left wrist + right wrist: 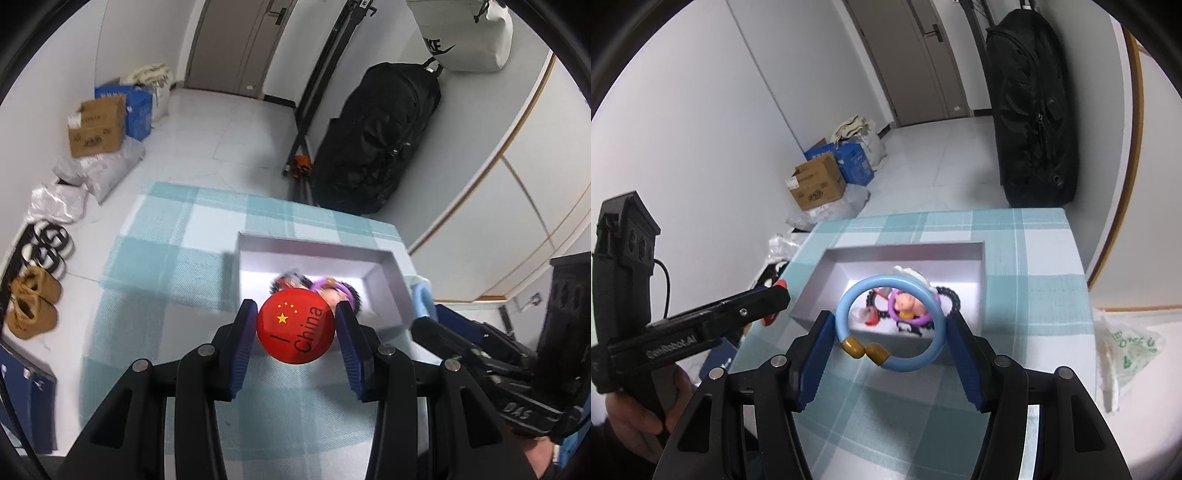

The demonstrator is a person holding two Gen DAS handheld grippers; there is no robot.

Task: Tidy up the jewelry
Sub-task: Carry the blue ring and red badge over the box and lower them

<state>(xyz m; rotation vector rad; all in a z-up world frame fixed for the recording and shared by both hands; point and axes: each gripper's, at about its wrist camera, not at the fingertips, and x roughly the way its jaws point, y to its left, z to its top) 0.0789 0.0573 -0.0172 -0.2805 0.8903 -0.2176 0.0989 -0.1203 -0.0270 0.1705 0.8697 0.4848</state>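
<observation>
My left gripper [295, 325] is shut on a round red badge [295, 325] with yellow stars and the word China, held above the checked table just short of the grey box [314, 245]. My right gripper [889, 332] is shut on a light blue bracelet [934, 343] with two gold beads and a white charm, held near the front of the same grey box [905, 249]. Inside the box lie a purple ring with a pink figure [907, 308], a dark beaded bracelet [955, 295] and a small red piece [868, 316]. The left gripper [772, 302] shows at the left of the right wrist view, the red badge edge-on in it.
The table carries a teal and white checked cloth [166, 280]. A big black bag [376, 140] and a tripod stand beyond its far edge. Cardboard boxes [96, 125], plastic parcels and shoes [33, 306] line the floor at left. A plastic bag [1126, 350] lies at the table's right.
</observation>
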